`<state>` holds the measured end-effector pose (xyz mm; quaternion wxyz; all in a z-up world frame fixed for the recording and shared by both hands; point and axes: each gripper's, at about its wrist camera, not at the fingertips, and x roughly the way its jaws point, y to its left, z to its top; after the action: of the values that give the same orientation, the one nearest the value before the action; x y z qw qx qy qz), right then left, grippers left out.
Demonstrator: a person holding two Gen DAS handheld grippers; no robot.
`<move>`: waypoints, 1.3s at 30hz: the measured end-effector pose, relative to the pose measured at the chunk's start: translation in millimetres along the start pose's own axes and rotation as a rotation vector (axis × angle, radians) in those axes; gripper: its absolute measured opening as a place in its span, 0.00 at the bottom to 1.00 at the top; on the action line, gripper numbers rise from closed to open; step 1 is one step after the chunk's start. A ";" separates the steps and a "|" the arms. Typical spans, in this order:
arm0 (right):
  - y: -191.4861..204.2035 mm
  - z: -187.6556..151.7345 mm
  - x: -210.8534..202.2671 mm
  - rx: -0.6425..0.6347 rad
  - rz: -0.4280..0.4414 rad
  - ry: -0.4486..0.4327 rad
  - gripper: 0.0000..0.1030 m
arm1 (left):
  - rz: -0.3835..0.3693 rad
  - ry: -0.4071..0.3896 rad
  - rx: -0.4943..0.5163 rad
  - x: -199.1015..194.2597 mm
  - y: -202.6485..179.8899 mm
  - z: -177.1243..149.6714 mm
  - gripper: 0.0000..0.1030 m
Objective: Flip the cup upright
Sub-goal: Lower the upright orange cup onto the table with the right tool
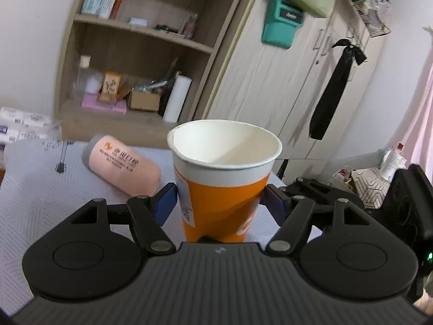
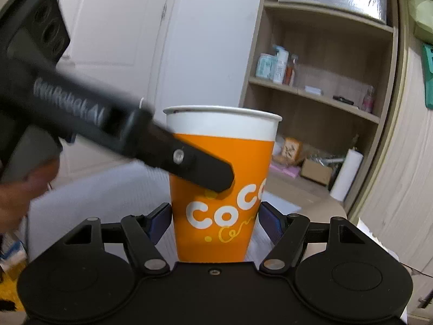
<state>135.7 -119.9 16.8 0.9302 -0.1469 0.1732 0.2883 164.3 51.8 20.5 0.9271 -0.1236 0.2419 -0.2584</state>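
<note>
An orange and white paper cup (image 1: 222, 189) stands upright with its open mouth up, above the quilted white surface (image 1: 40, 205). My left gripper (image 1: 217, 203) is shut on its lower half, blue pads touching both sides. In the right wrist view the same cup (image 2: 224, 216) sits between the blue pads of my right gripper (image 2: 215, 220), which touch its sides. The left gripper's black finger (image 2: 200, 168) crosses the front of the cup there. The cup's base is hidden behind the gripper bodies.
A pink rolled towel (image 1: 121, 165) lies on the surface behind the cup to the left. A wooden shelf unit (image 1: 140, 54) with bottles and boxes stands behind. A wardrobe (image 1: 284, 81) with a black ribbon stands to the right. Clutter (image 1: 365, 184) sits at the right edge.
</note>
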 end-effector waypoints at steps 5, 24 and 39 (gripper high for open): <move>-8.5 -6.5 13.9 0.042 0.005 0.002 0.73 | 0.040 -0.008 0.058 13.0 -2.8 -6.6 0.68; -12.3 -23.8 33.9 0.020 -0.094 0.006 0.74 | 0.059 0.008 0.147 41.2 -11.9 -15.7 0.68; -18.6 -23.3 33.3 0.046 -0.069 0.024 0.74 | 0.001 0.055 0.102 42.0 -6.7 -21.5 0.67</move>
<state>166.9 -127.2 -14.4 0.9407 -0.1348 0.1855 0.2500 181.9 21.3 -11.6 0.9252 -0.0689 0.2541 -0.2731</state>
